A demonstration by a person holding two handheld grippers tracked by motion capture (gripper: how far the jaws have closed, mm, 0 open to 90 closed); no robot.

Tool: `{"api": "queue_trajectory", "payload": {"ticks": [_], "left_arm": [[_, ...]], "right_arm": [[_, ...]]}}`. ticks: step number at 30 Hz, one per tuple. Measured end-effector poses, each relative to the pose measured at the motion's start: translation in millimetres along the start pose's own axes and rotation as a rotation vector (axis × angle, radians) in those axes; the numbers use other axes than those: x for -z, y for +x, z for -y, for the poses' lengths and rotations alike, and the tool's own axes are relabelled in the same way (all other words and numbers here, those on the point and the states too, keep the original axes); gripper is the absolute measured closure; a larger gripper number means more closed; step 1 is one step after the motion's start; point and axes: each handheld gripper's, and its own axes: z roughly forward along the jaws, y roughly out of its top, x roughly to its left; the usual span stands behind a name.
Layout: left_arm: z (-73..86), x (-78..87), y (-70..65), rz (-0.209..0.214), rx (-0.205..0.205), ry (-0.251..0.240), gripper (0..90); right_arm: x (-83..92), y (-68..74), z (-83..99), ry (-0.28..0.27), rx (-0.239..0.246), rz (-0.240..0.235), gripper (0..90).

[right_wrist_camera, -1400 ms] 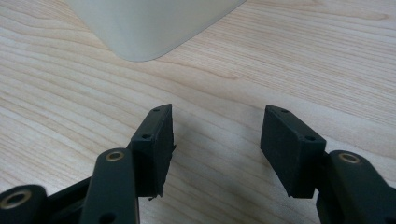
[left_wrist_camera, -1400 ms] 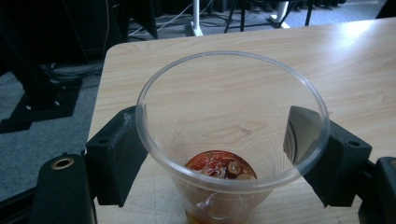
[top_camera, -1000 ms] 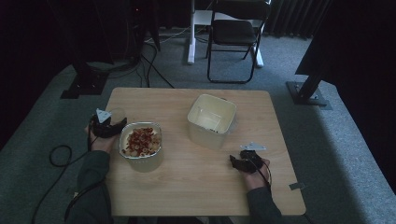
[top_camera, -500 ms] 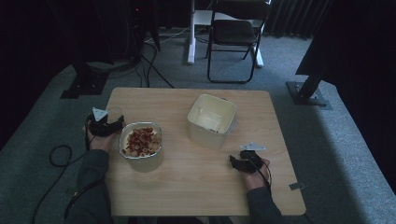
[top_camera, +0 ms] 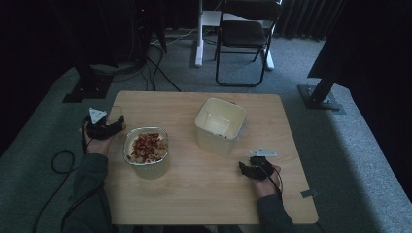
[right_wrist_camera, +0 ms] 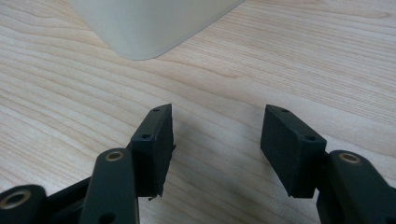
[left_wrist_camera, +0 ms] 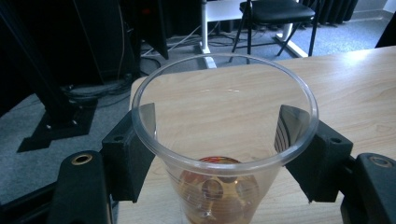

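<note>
In the left gripper view, the left gripper (left_wrist_camera: 224, 144) has a clear plastic cup (left_wrist_camera: 224, 154) between its 2 black pads (left_wrist_camera: 294, 128); the jaws have just been closing, and each pad now lies against the cup's wall just under the rim, so the cup is gripped. This view looks down into the cup, where a small reddish-brown heap sits at the bottom; what it is I cannot tell. Beyond the rim lie the wooden table (left_wrist_camera: 355, 93), grey carpet and a black chair (left_wrist_camera: 275, 14). From the high view the cup (top_camera: 116, 116) is only a faint clear shape at the table's left edge, held upright in the left gripper (top_camera: 108, 127), just left of a bowl (top_camera: 145, 153) heaped with red and pale pieces. The same view shows an empty cream tub (top_camera: 219, 125) near the table's middle and the right gripper (top_camera: 245, 170) low over the table toward the near right, well apart from the cup, with a grey 3-cornered plate on top. The right gripper view adds what the high view cannot: its 2 jaws stand about half open with nothing but bare wood between them, and the tub's rounded corner (right_wrist_camera: 149, 28) stands just ahead of the right gripper (right_wrist_camera: 217, 135). No brand, label or writing can be read on the cup, bowl or tub.
</note>
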Motion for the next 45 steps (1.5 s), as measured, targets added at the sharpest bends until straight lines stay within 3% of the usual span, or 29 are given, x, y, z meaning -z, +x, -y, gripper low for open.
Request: {"api": "queue_trajectory", "payload": {"ticks": [9, 20, 27, 35, 45], "left_arm": [[-10.0, 11.9, 2.5, -0.013, -0.012, -0.005, 30.4], [-23.2, 26.3, -1.4, -0.023, -0.056, 0.003, 30.5], [-30.6, 38.9, -5.2, -0.017, -0.087, 0.000, 30.5], [-34.5, 52.1, -7.1, -0.008, -0.094, 0.007, 30.5], [-41.2, 77.8, -12.2, -0.014, -0.164, -0.009, 30.5]], "right_arm": [[-0.6, -0.5, -0.1, -0.002, 0.003, 0.002, 42.9], [-0.8, -0.9, 0.1, -0.002, 0.009, 0.002, 42.0], [-1.6, -0.6, 0.3, -0.005, 0.019, 0.007, 40.9], [-2.4, 0.4, 0.7, -0.009, 0.033, 0.013, 39.3], [-3.2, 0.5, 1.8, -0.020, 0.036, 0.011, 37.4]]}}
